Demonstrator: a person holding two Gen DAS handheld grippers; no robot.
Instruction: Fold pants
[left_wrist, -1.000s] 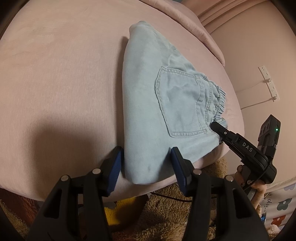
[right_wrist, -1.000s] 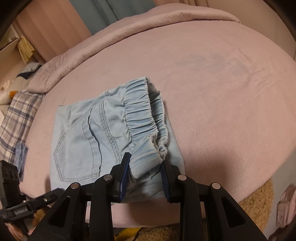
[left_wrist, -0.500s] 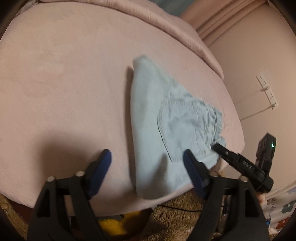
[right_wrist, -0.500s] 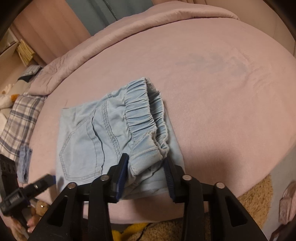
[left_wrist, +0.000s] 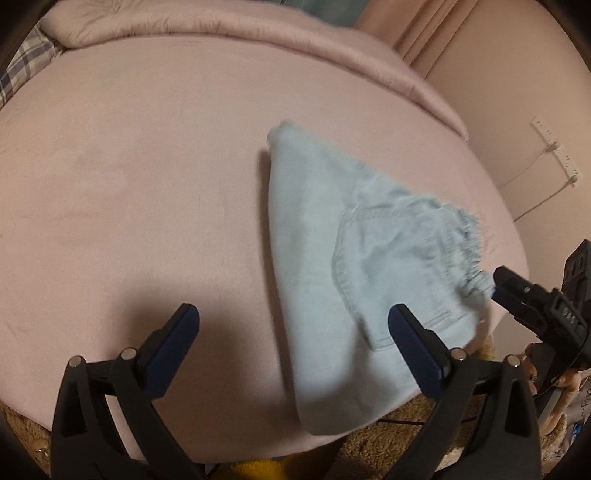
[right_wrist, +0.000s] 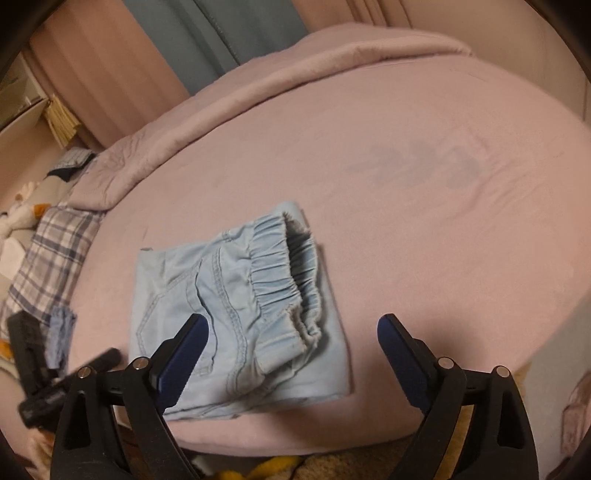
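Observation:
The light blue denim pants (left_wrist: 354, 280) lie folded into a compact stack at the near edge of the pink bed (left_wrist: 129, 184), back pocket up, elastic waistband (right_wrist: 291, 284) on top. My left gripper (left_wrist: 295, 336) is open and empty, held above the bed just left of the stack. My right gripper (right_wrist: 291, 347) is open and empty, above the waistband end; it also shows at the right of the left wrist view (left_wrist: 532, 299). The left gripper shows blurred at the lower left of the right wrist view (right_wrist: 66, 384).
A rolled pink blanket (left_wrist: 258, 33) runs along the far side of the bed. A plaid pillow (right_wrist: 48, 266) lies at the left. A brown shaggy rug (left_wrist: 399, 446) and a yellow item (right_wrist: 273, 469) lie on the floor below the bed edge. A wall (left_wrist: 517, 92) stands to the right.
Both grippers have opened wide and let go of the pants. Both have pulled back and up from the folded stack, which stays on the bed.

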